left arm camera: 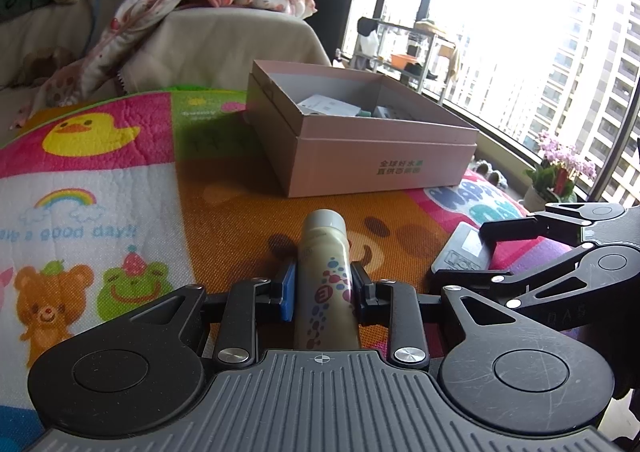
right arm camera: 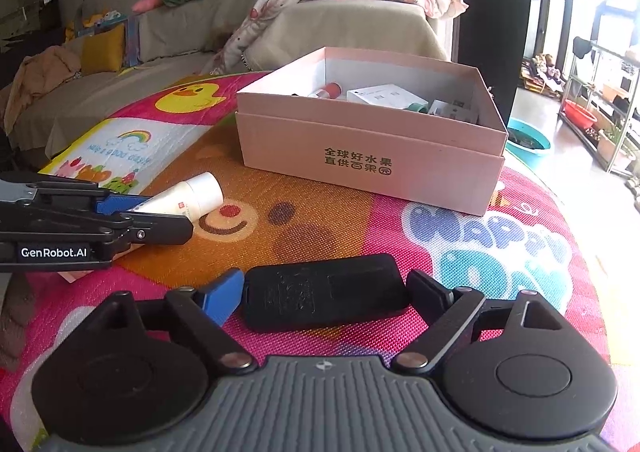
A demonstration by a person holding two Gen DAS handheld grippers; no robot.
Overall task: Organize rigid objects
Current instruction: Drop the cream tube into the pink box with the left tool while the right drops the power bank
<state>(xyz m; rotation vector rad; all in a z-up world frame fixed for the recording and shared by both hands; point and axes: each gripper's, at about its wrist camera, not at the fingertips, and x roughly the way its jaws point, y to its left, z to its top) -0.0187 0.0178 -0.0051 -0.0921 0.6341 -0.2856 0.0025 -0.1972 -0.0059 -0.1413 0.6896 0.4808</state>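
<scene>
1. Step in hand: pickup phase, both items not yet boxed.
2. Left tongs (left arm camera: pixel 323 286) pinching a cream spray bottle (left arm camera: pixel 326 272), pads clamped on both sides of its body, grey cap pointing straight ahead of the tips; whether lifted off the mat or resting on it, cannot tell.
3. Right tongs (right arm camera: pixel 326 292) spread wide, straddling a black remote control (right arm camera: pixel 326 294) lying flat on the play mat (right arm camera: pixel 400 220); blue pad right at its left end, black pad right at its right end. Firm contact not confirmable, so judged not yet gripped.
4. Pink cardboard box (right arm camera: pixel 372 156) open, ahead of both tongs, slightly right of the left pair; already holding a white carton and small items.
5. Next move, by judgement: squeeze right tongs onto the remote's ends, lift clear, carry both items forward over the box rim, then release.
6. Needs: enough height to clear the box wall; free spot among the contents.
7. Risk: end-to-end grip on the remote is long, may pivot or slip.
</scene>
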